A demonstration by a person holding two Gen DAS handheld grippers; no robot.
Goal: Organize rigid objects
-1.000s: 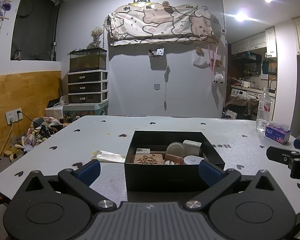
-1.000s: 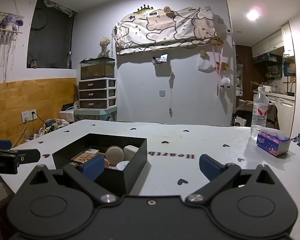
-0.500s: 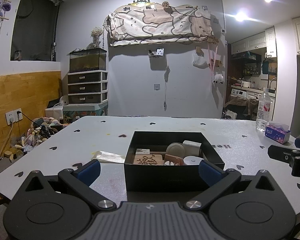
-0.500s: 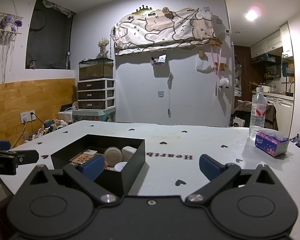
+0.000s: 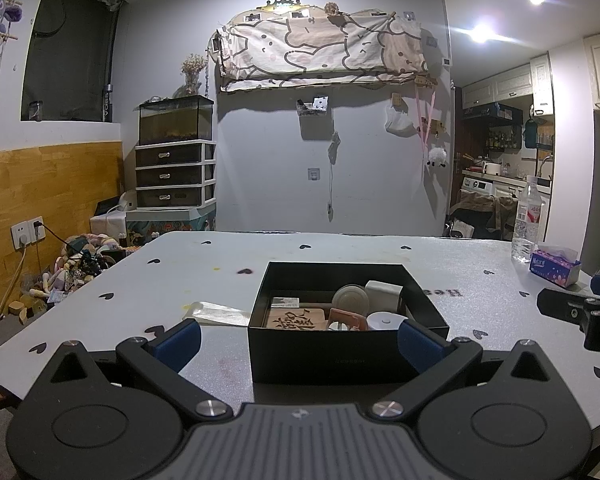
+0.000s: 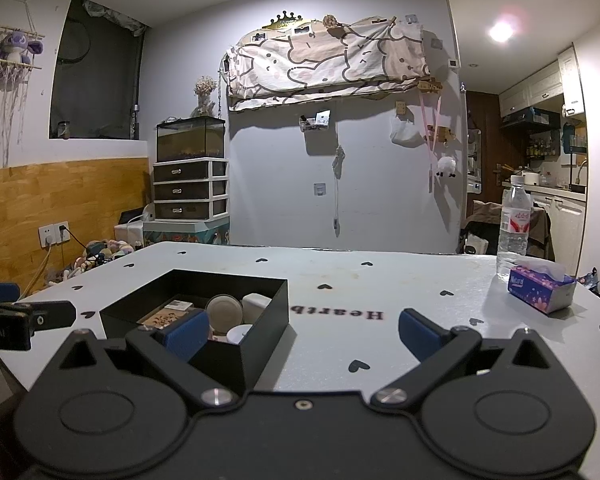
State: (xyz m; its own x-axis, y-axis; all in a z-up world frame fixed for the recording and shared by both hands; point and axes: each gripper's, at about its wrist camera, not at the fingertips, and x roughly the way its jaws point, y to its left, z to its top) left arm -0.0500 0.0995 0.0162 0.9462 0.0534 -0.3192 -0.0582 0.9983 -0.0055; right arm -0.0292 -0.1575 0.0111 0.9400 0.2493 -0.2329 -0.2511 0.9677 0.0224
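A black open box (image 5: 332, 356) stands on the white table (image 5: 180, 280) straight ahead of my left gripper (image 5: 298, 340). The left gripper is open, its blue pads on either side of the box's near wall and apart from it. Inside lie a wooden tile with dark writing (image 5: 296, 318), a round beige disc (image 5: 351, 299), a white block (image 5: 384, 291) and a white round lid (image 5: 386, 321). In the right wrist view the same box (image 6: 260, 316) sits to the left of my right gripper (image 6: 302, 330), which is open and holds nothing.
A tissue pack (image 6: 540, 286) and a water bottle (image 6: 514, 230) stand at the table's far right. A flat clear packet (image 5: 216, 314) lies left of the box. The right gripper's body (image 5: 580, 312) shows at the right edge of the left wrist view.
Both grippers have stayed open and nearly still. The right wrist view has drifted slightly, so the box sits a little nearer in it.
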